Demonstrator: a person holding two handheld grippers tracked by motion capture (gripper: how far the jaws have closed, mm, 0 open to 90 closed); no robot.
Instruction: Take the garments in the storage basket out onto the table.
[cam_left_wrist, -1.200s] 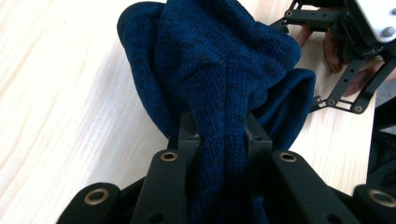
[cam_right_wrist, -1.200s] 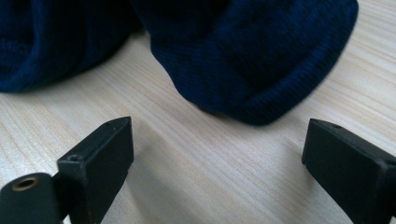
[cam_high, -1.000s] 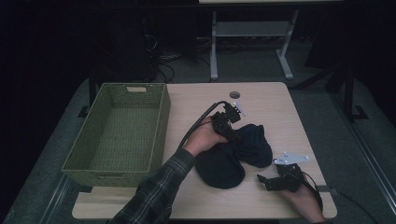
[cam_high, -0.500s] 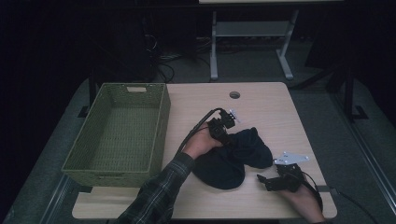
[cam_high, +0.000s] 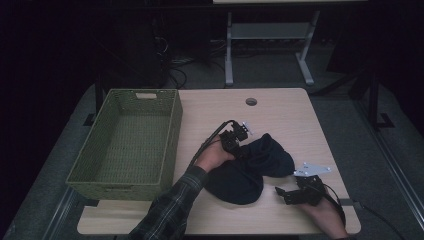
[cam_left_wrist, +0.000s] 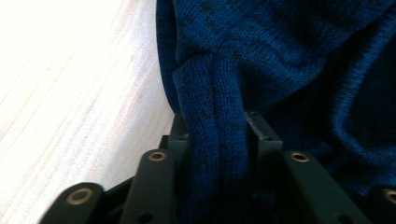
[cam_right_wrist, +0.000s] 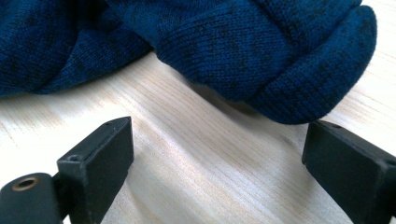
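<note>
Your left tongs (cam_left_wrist: 217, 140) have just been easing open around a fold of the blue sweater (cam_high: 250, 167) at mid-frame on the surface (cam_high: 280, 107), while your right tongs (cam_right_wrist: 217, 158) gape empty, its hem just above them.

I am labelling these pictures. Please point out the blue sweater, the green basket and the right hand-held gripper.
sweater (cam_high: 240, 175), high view, middle of the dark heap.
basket (cam_high: 174, 120), high view, right wall near the rim.
right hand-held gripper (cam_right_wrist: 217, 158), right gripper view, midway between its two black fingertips.
</note>
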